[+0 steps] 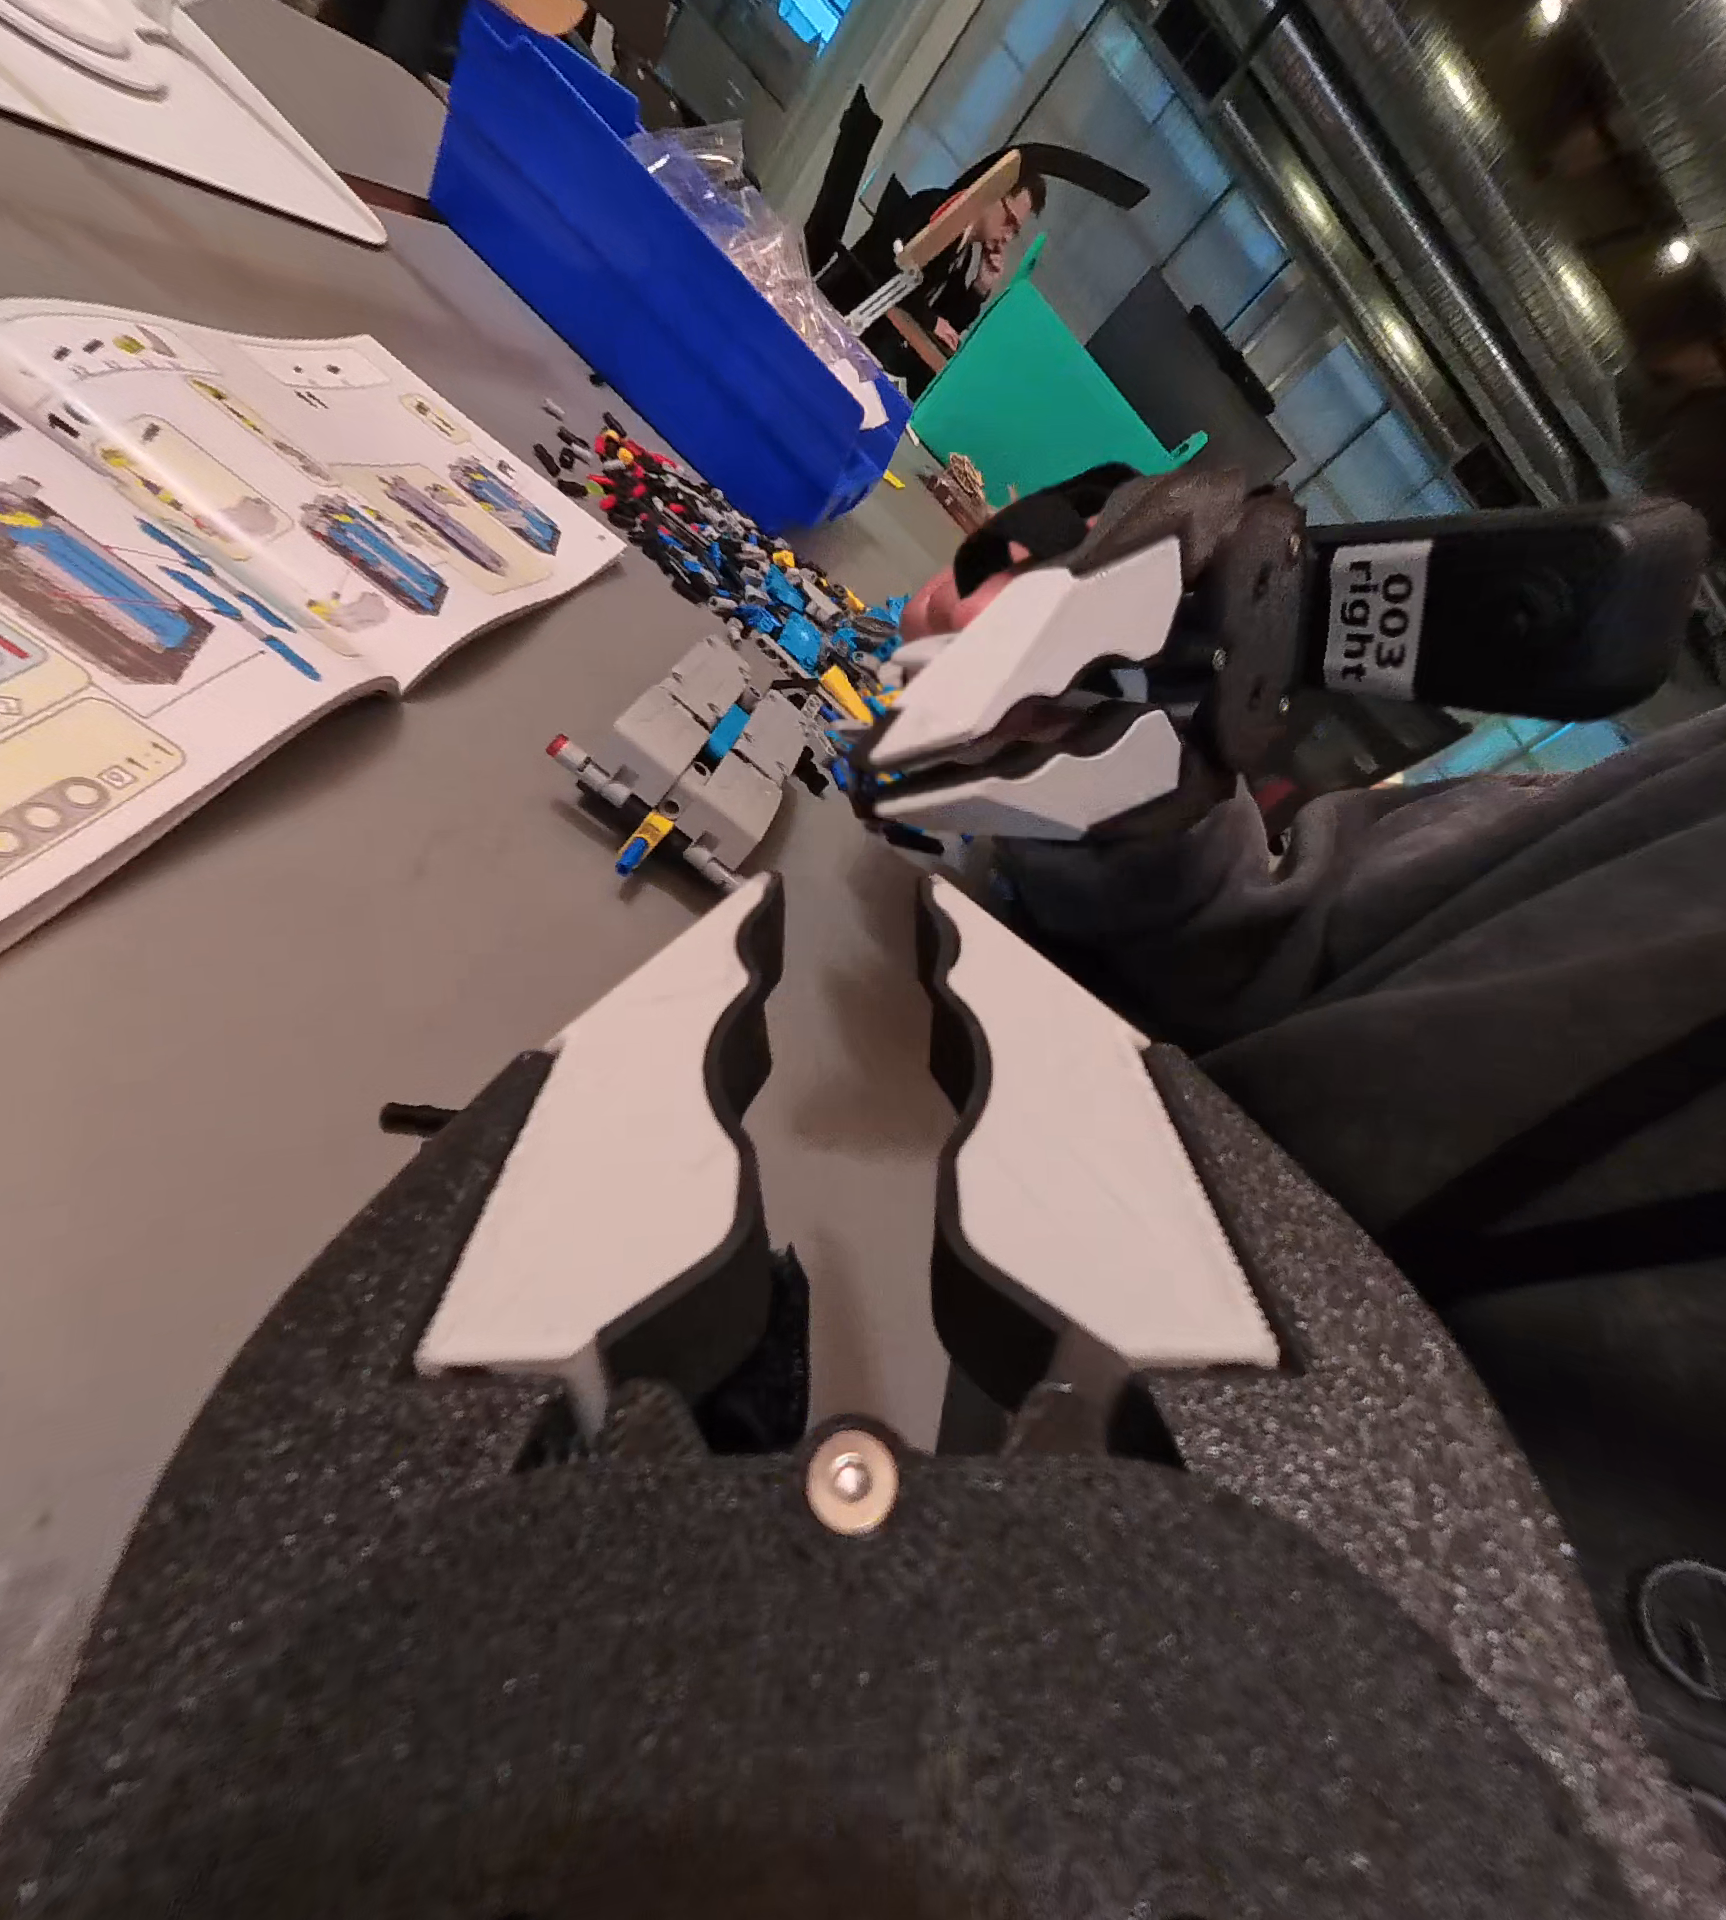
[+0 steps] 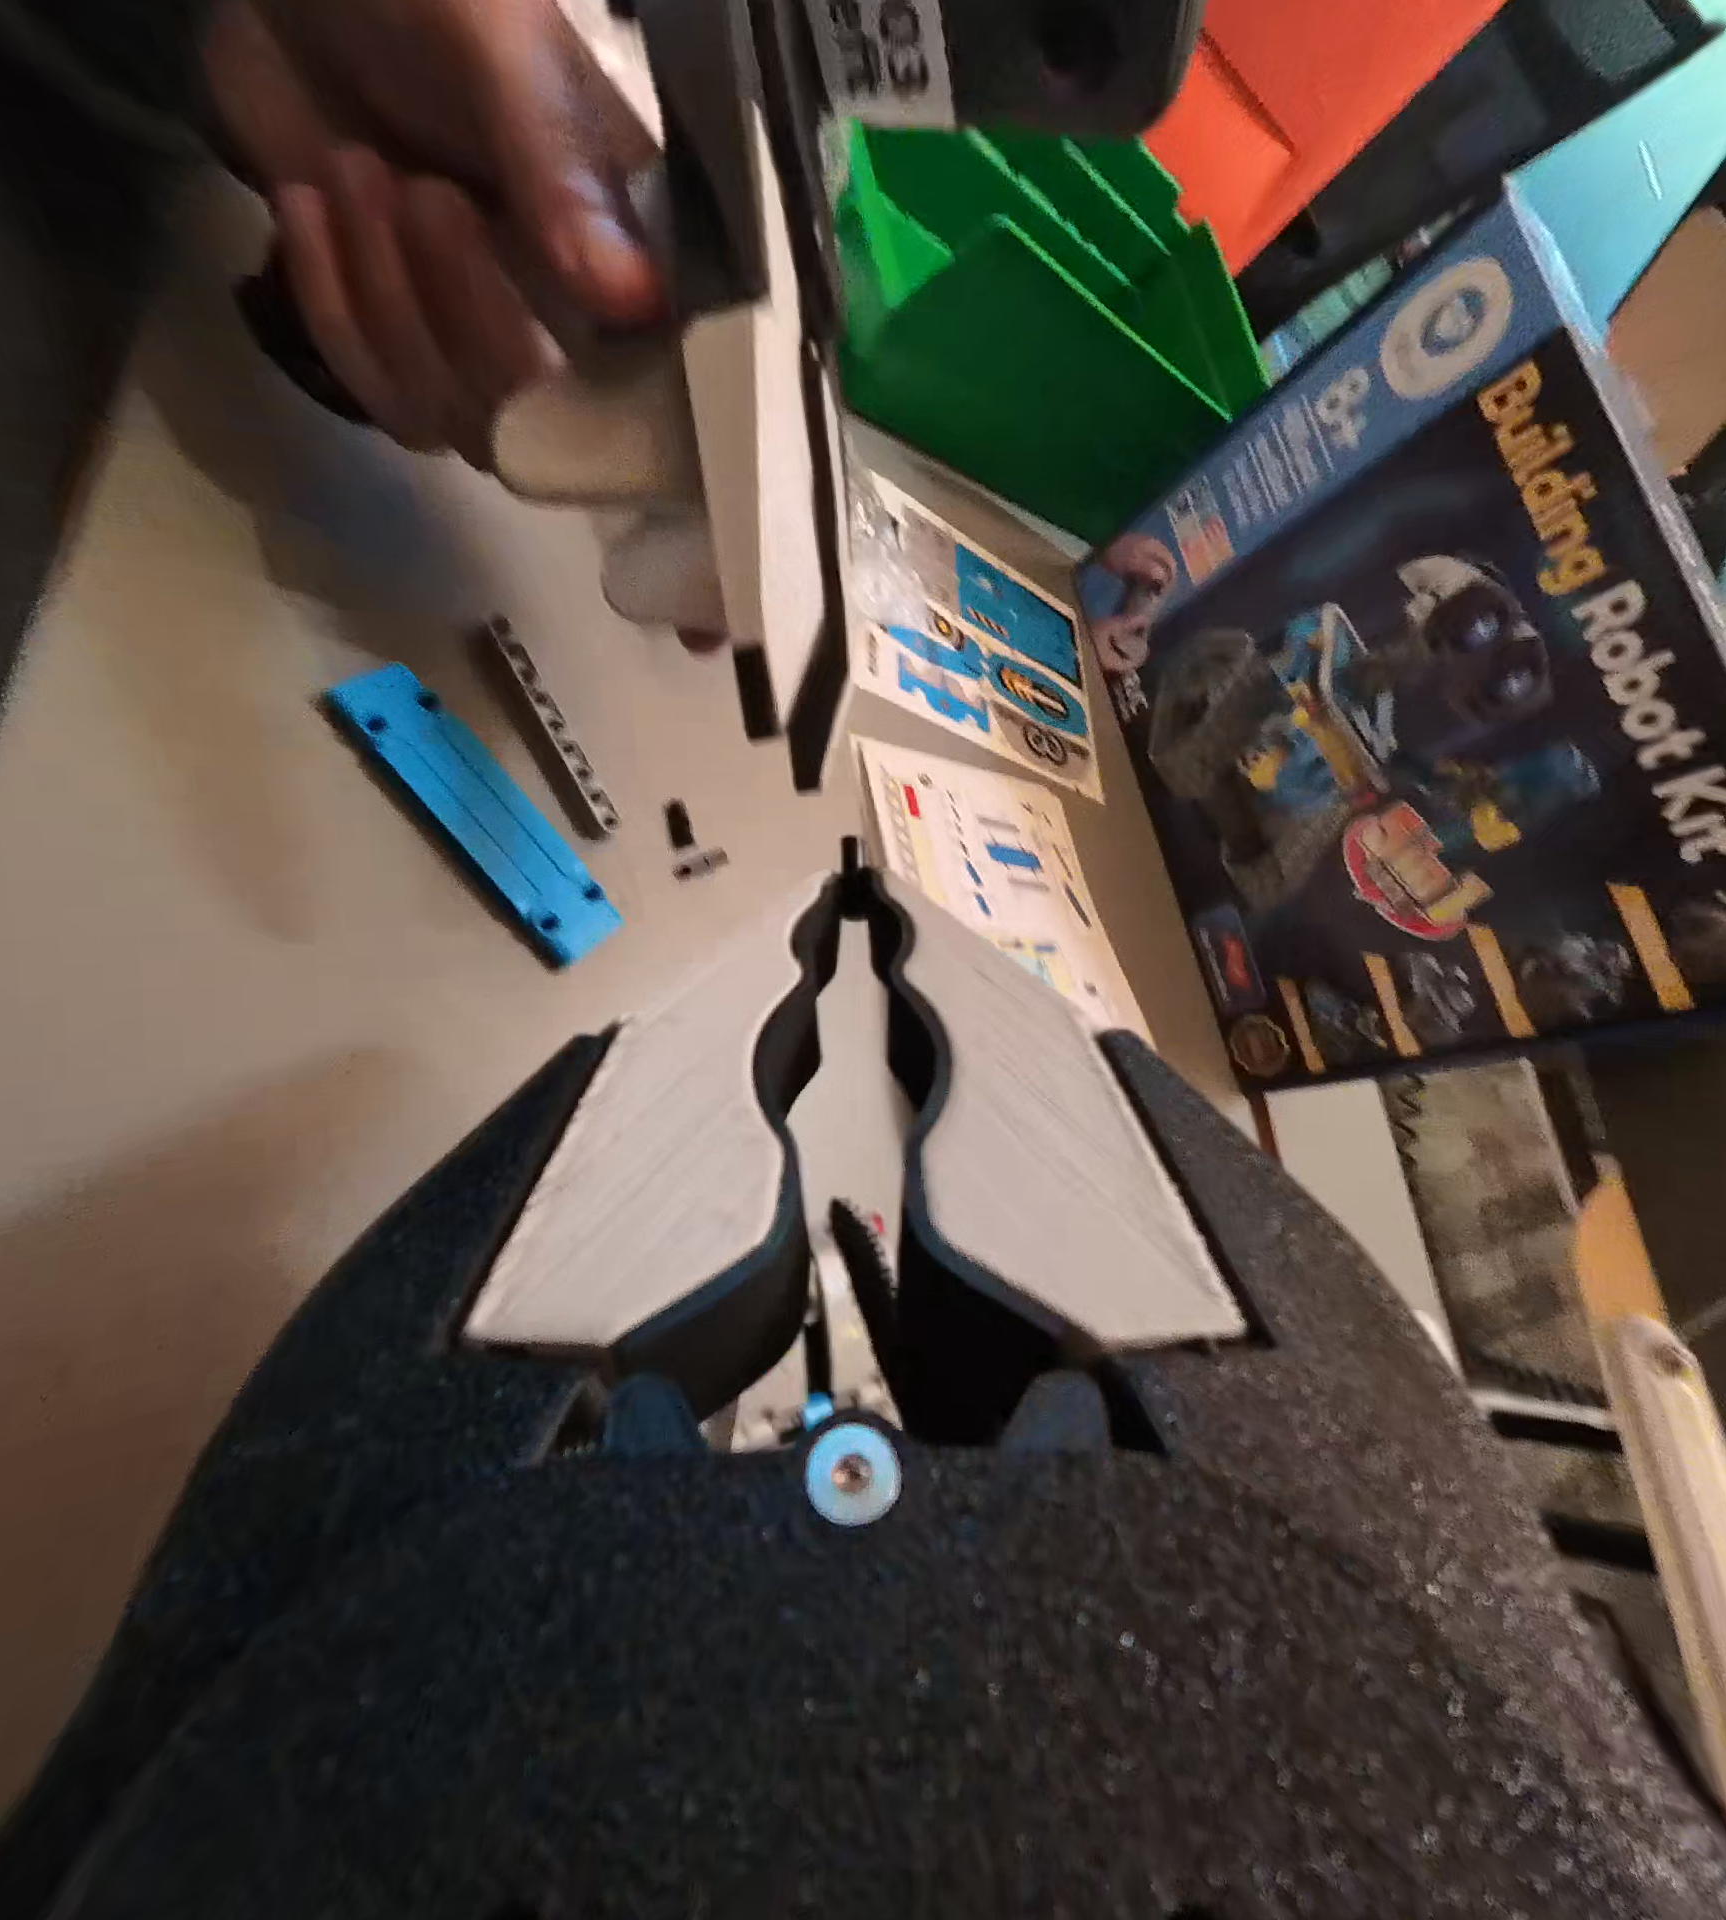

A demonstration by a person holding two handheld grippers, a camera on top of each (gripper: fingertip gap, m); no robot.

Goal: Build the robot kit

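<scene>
Pinching a small black pin (image 2: 851, 868) at its tips, right claw (image 2: 851, 914) sits just beside blue plate (image 2: 469, 812). Left claw (image 1: 848, 914) spread, empty, near grey block (image 1: 708, 748) on table (image 1: 215, 1091).

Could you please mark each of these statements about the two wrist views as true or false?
1. The right tongs pinch a small black pin at their tips. True.
2. The left tongs are clamped on a grey block. False: their jaws stand apart with nothing between them; the grey block assembly lies on the table beyond them.
3. A blue flat panel lies on the table beside a grey holed beam. True.
4. The instruction booklet is closed. False: it lies open, showing its pages.
5. The blue bin is empty. False: clear plastic bags sit in it.
</scene>
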